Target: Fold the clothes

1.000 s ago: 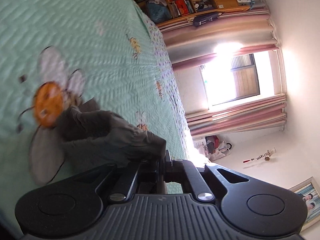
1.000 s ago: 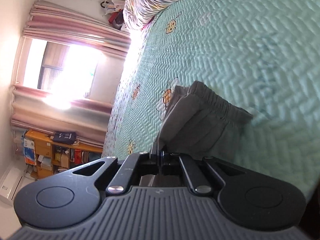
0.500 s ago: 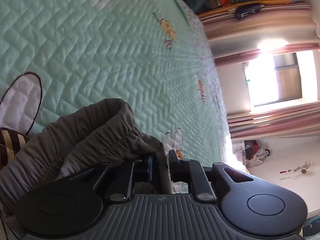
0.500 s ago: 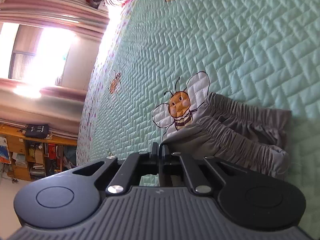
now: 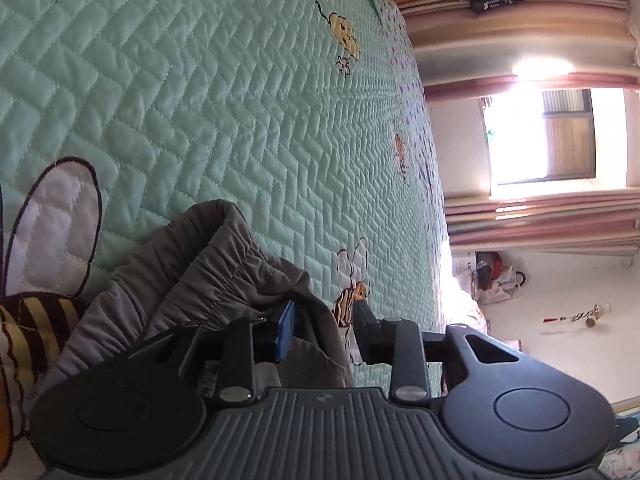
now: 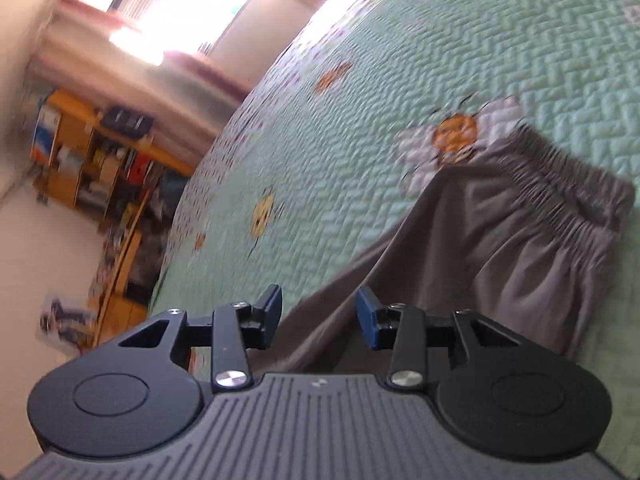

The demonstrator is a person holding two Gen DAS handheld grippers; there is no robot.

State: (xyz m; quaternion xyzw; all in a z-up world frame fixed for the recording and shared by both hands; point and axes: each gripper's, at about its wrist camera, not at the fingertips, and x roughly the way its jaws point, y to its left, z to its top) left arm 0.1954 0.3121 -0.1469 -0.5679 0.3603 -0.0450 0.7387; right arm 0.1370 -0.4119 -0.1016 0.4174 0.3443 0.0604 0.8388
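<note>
Grey trousers with an elastic waistband (image 5: pixel 208 276) lie bunched on the green quilted bedspread (image 5: pixel 200 100). My left gripper (image 5: pixel 322 326) is just over their near edge, its jaws opening; a fold of grey cloth rises between the pads without being pinched. In the right wrist view the same trousers (image 6: pixel 520 240) lie flatter, waistband at the far end by a bee print. My right gripper (image 6: pixel 318 306) hovers over the near edge of the cloth, jaws opening, pads clear of the fabric.
The bedspread carries bee and flower prints (image 5: pixel 344 36). A wooden bookshelf (image 6: pixel 92 160) full of things stands beyond the bed. Pink curtains (image 5: pixel 540 220) frame a bright window (image 5: pixel 540 136). A pile of bags (image 5: pixel 492 276) sits by the wall.
Both grippers were shut on the grey trousers and carried them down onto the bed. Both have now let go and their jaws stand apart. The right gripper has rolled and drawn back.
</note>
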